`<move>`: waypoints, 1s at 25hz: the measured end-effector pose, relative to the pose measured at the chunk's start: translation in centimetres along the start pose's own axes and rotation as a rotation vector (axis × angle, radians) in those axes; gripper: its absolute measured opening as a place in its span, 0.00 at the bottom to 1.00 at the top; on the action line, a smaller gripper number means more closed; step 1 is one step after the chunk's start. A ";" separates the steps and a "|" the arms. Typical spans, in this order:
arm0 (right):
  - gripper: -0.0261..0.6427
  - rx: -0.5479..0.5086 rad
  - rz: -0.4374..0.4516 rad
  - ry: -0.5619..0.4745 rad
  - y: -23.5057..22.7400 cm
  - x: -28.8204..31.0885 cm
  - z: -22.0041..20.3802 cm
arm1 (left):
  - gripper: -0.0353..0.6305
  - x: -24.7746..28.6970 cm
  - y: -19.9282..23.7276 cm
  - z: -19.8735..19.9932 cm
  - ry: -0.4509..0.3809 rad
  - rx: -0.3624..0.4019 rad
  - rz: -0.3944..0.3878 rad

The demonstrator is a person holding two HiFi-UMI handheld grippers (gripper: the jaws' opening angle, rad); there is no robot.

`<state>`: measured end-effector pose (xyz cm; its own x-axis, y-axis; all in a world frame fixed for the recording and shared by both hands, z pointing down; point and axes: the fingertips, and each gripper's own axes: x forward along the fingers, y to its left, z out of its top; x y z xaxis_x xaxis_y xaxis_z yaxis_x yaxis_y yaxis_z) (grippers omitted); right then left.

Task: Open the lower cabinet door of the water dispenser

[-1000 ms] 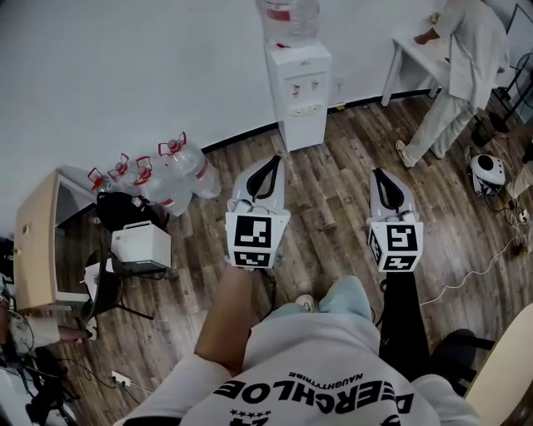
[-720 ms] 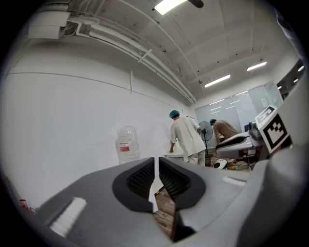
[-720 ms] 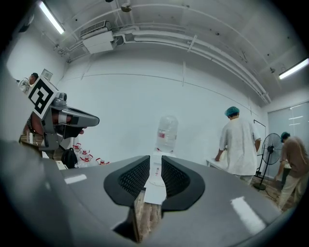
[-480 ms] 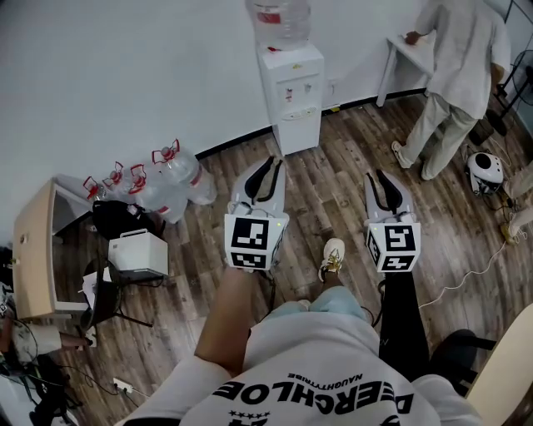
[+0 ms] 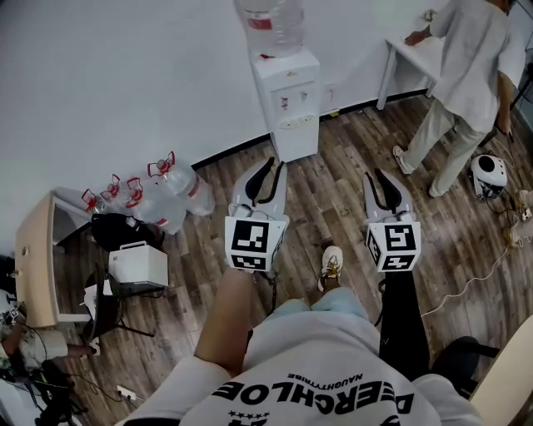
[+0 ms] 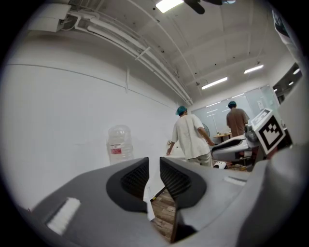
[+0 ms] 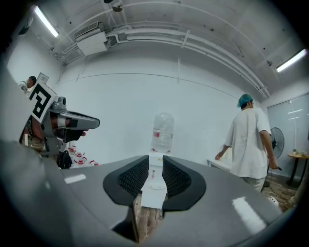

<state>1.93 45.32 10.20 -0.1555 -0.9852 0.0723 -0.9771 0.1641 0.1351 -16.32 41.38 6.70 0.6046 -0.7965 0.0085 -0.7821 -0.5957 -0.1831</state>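
Since the earlier frames the wearer's shoe (image 5: 331, 262) has stepped into view in the lower middle of the head view. The water dispenser (image 5: 287, 100) has drifted a little left and lower in the frame, and the bottle (image 5: 271, 21) on top is now cut by the upper edge. The bystander (image 5: 470, 75) in the upper right has shifted stance beside the table (image 5: 412, 50).

The left gripper (image 5: 268, 166) has just been opening, yet its jaws stand only a narrow slit apart with nothing between them. The right gripper (image 5: 379, 176) has also been opening and shows a slightly wider but still narrow gap, likewise empty. Both sit in the middle of the frame, apart from the dispenser at upper centre.

The lower cabinet door (image 5: 293, 143) looks shut (no handle or edge can be made out from here), so the task has probably not gone beyond the approach.

Several things could go wrong from here:
1. With gaps this narrow, the jaws may butt against the door's pull instead of closing round it.
2. Both grippers point level, while the door sits low near the floor, so a reach without crouching would meet the taps or upper panel.
3. A hard tug could rock the unit and its top-heavy bottle.
4. The 4 or so spare bottles (image 5: 162, 195) at left and the bystander at right narrow the room for stepping aside.
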 end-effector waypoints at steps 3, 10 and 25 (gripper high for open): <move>0.14 0.002 -0.005 -0.003 -1.4 1.4 -0.1 | 0.19 2.0 0.1 -0.2 0.002 -0.002 -0.003; 0.14 0.007 0.009 0.004 -4.4 5.4 -0.7 | 0.26 7.0 1.0 -0.9 0.011 -0.036 0.016; 0.14 0.009 0.061 -0.009 -11.0 18.0 0.2 | 0.31 19.5 5.6 -1.3 0.031 -0.103 0.067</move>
<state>9.82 25.81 9.82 -0.2164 -0.9737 0.0716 -0.9670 0.2238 0.1220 -9.10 22.38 7.08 0.5464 -0.8370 0.0301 -0.8331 -0.5469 -0.0827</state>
